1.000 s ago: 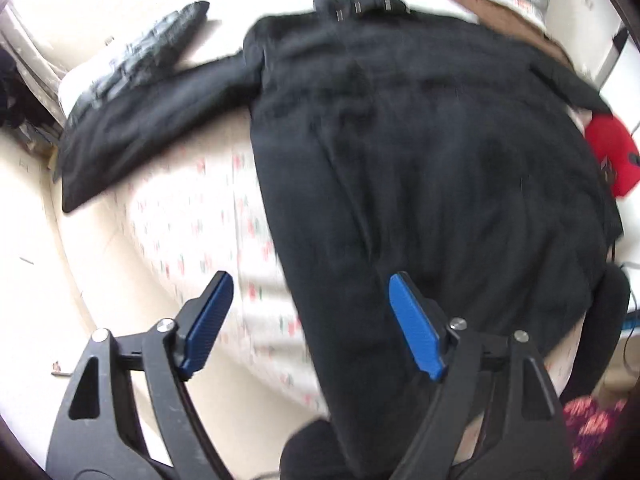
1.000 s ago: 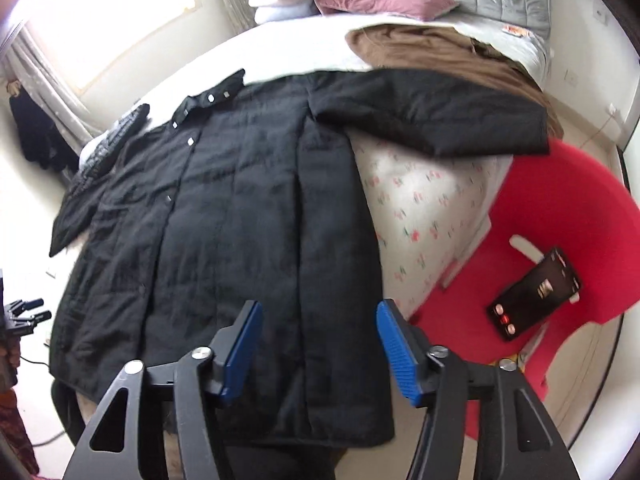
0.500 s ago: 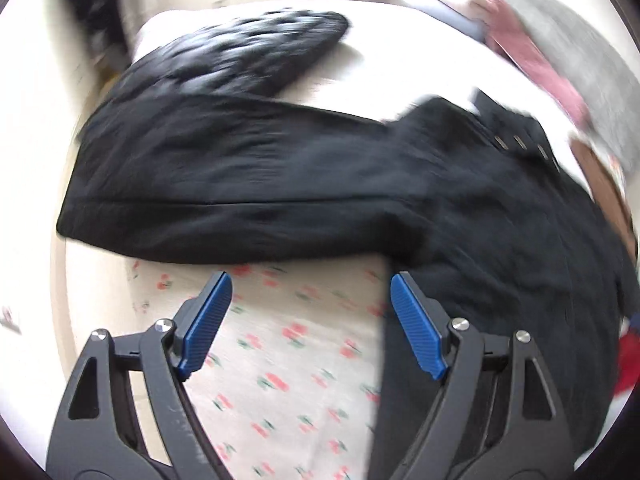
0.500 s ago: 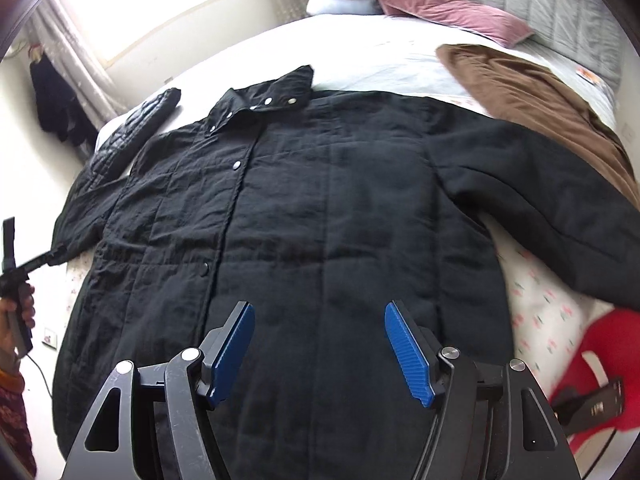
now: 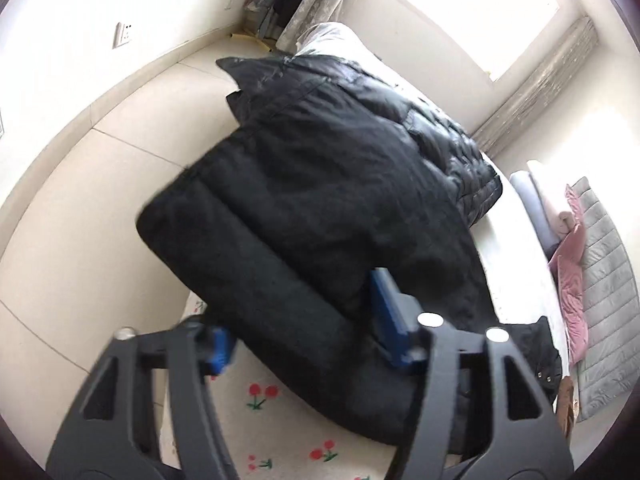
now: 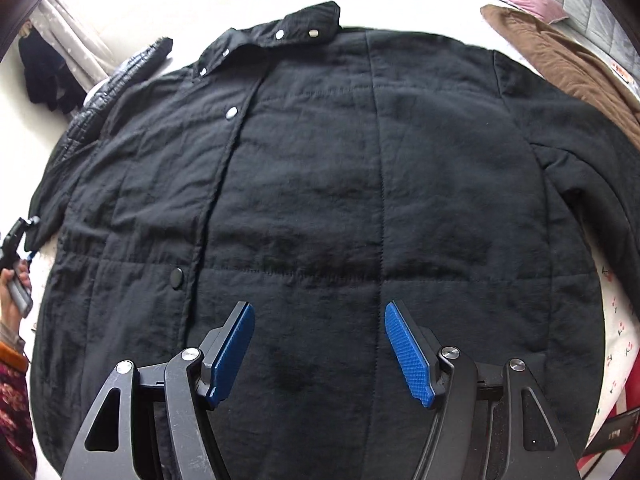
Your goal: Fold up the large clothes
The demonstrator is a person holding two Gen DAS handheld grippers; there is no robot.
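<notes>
A large black padded coat (image 6: 340,184) lies front up on the bed, collar (image 6: 276,36) at the far side, snaps down its front. My right gripper (image 6: 318,350) is open and empty, hovering over the coat's lower middle. In the left wrist view the coat's left sleeve (image 5: 304,216) fills the centre, its cuff end hanging over the bed's edge. My left gripper (image 5: 304,336) straddles the sleeve with a blue pad on each side; the jaws stand wide and the fabric sits between them. The left gripper also shows at the right wrist view's left edge (image 6: 16,240), at the sleeve's cuff.
A shiny black quilted jacket (image 5: 440,128) lies beyond the sleeve. A brown garment (image 6: 560,56) lies at the far right of the bed, pink pillows (image 5: 568,264) at the headboard. The sheet (image 5: 280,432) has a cherry print. Tiled floor (image 5: 80,200) lies left of the bed.
My left gripper has swung left and come down over the sleeve, which now sits between its pads. My right gripper has moved closer over the coat's body.
</notes>
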